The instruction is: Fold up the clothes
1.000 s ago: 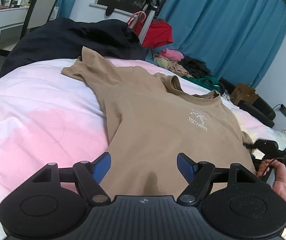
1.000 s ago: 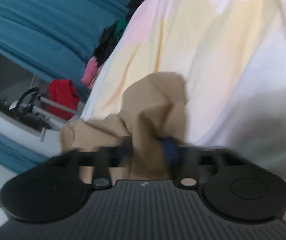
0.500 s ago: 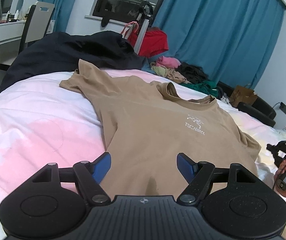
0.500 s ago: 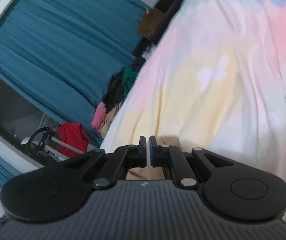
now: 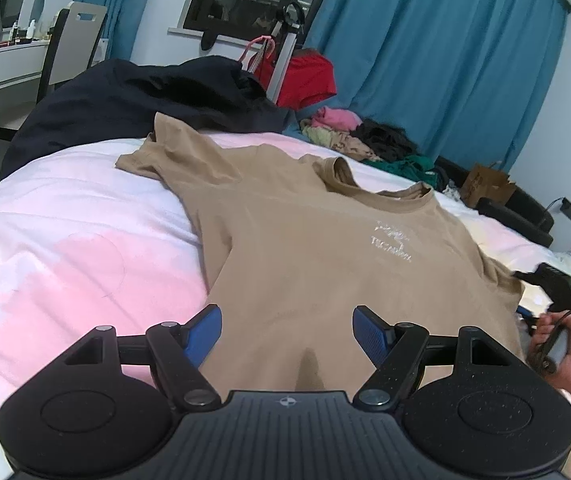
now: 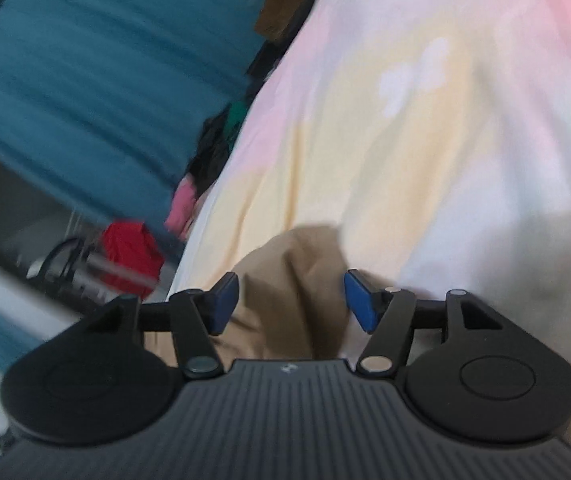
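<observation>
1. Left wrist view: a tan T-shirt [image 5: 305, 240] lies spread face up on the bed [image 5: 65, 248], its white chest print showing, collar toward the far edge of the bed and hem toward the camera.
2. One sleeve reaches out flat toward the far left of the bed, just short of a heap of dark clothing [image 5: 145, 100]. The other sleeve lies at the right edge of the shirt, close to the right gripper [image 5: 549, 284].
3. The left gripper [image 5: 287, 332] hovers over the hem with its blue pads wide apart. Cloth shows below the gap, but nothing is pinched.
4. Right wrist view, blurred: the right gripper's jaws are opening. A rumpled fold of the tan sleeve [image 6: 293, 280] sits between the pads, which do not press on it.
5. A hand [image 5: 565, 356] in a dark red cuff carries that gripper at the right side of the bed.
6. Progress, as I judge it: the shirt is laid out and mostly smoothed, so the task stands at the preparation stage. No fold is visible yet.
7. Left to do: bring both sleeves in, fold the body, then deal with the loose garments [image 5: 365, 140] heaped beyond the far edge of the bed.
</observation>
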